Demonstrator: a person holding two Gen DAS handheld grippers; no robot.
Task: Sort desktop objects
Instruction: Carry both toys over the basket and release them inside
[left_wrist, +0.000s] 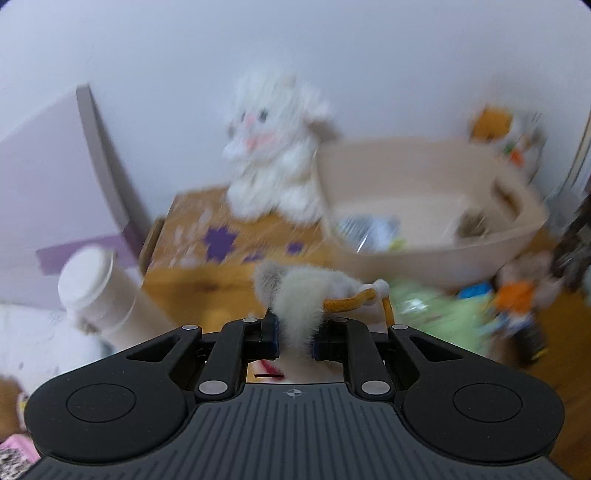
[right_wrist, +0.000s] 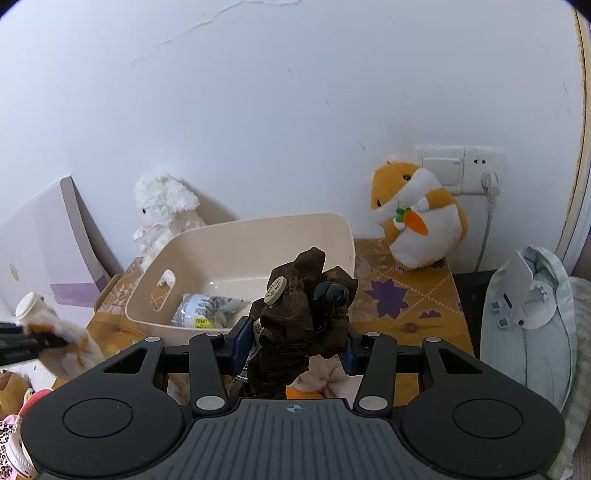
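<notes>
on the left wrist view, heavy blur: background shapes soft, small items unreadable. left gripper (left_wrist: 295, 341) pressed tight on a grey-white furry toy (left_wrist: 299, 295) with an orange cord; lower part of toy hidden behind the jaws. beige bin (left_wrist: 424, 236) just beyond, contents smeared. white plush (left_wrist: 273, 147) upright behind, on the patterned wooden desk (left_wrist: 207, 236). white cup (left_wrist: 96, 291) lying tilted at left.

on the right wrist view, sharp. right gripper (right_wrist: 293, 350) pinching a brown fabric hair clip (right_wrist: 303, 302), jaws part-spread around it; clip masks the bin's near right corner. bin interior mostly bare, one printed packet (right_wrist: 207, 312) at its near wall. hamster plush (right_wrist: 417, 214) against the wall, well apart from bin. bare desk between bin and hamster.
</notes>
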